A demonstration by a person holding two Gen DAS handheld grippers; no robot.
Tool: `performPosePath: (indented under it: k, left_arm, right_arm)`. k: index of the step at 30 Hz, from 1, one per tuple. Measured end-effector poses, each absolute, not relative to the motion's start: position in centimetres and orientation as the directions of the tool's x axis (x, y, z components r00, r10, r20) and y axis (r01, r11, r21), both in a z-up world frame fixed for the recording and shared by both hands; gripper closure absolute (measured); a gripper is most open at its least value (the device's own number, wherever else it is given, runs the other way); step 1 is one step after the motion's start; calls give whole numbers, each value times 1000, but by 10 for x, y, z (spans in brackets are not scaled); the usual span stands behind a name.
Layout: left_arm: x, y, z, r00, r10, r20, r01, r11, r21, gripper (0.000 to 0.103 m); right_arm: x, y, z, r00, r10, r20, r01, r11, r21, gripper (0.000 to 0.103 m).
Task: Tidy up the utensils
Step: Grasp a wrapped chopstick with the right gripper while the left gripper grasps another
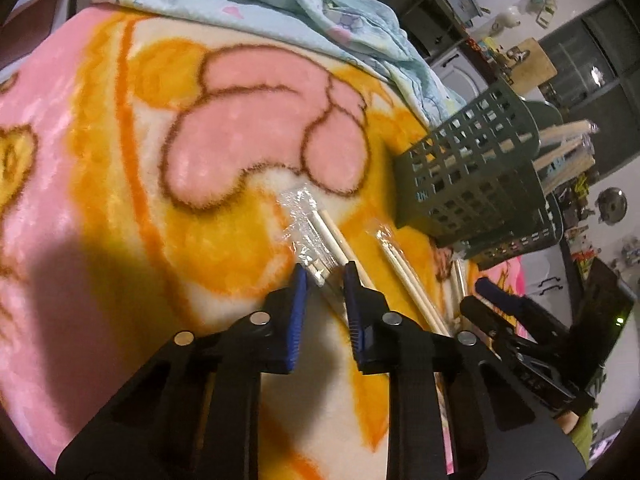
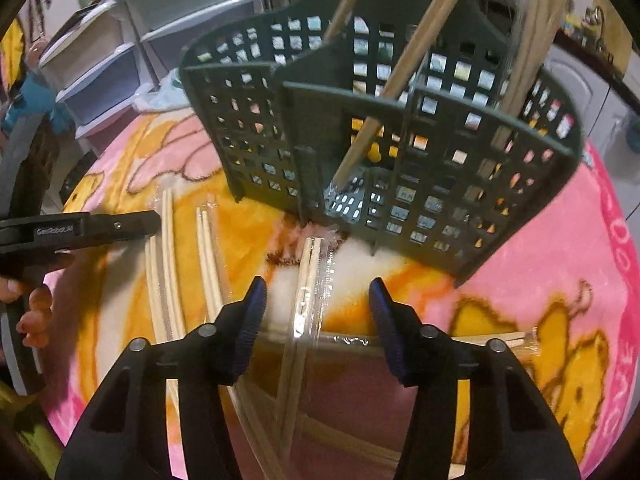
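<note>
Your left gripper [image 1: 324,270] has its blue pads [image 1: 298,280] drawn close together around the near end of a wrapped pair of chopsticks [image 1: 316,236]; the clear wrapper sits right between the tips, and the pads look to be pressing it, though the contact itself is partly hidden by the plastic. That pair lies flat on the pink and orange blanket [image 1: 160,160], its crinkled far end pointing toward the green utensil caddy [image 1: 472,172].

Your right gripper [image 2: 318,292] stands about half open. Another wrapped pair of chopsticks [image 2: 310,280] lies on the blanket between its pads [image 2: 256,304], but neither pad touches it, so nothing is held there. This pair runs straight away from you and ends just short of the caddy's base.

Further out, more pairs lie loose: one just to the right of your left gripper [image 1: 394,264], two more side by side seen to the left of your right gripper, and one lying crosswise near your right pad [image 2: 512,340]. From the right wrist view, your left gripper's black body and your fingers [image 2: 36,308] come in from the left edge.

The caddy stands upright on the blanket, with several chopsticks [image 2: 404,76] already leaning inside its compartments. A pale blue blanket [image 1: 288,4] is bunched at the far edge.
</note>
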State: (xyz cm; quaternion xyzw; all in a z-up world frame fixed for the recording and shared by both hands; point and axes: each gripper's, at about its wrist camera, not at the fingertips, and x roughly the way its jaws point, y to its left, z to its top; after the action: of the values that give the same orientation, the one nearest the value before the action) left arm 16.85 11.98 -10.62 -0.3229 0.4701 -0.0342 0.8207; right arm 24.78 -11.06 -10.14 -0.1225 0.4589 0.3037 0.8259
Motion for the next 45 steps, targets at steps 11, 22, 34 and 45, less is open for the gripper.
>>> performPosePath:
  k: [11, 22, 34, 45]
  left_arm:
    - [168, 128, -110, 563, -398, -725, -233, 765, -601, 93]
    - [164, 140, -105, 578, -430, -693, -235, 726, -646, 96]
    - [146, 135, -43, 678, -394, -620, -124, 771, -625, 99]
    - [146, 95, 11, 715, -440, -544, 54, 810, -584, 101]
  right_arm:
    - [260, -103, -112, 336, 369, -867, -582, 805, 117, 67]
    - [260, -115, -100, 323, 392, -861, -581, 800, 146, 91]
    - [237, -130, -56, 379, 482, -790, -604, 776, 183, 92]
    - [205, -156, -14, 459, 525, -717, -609, 774, 176, 93]
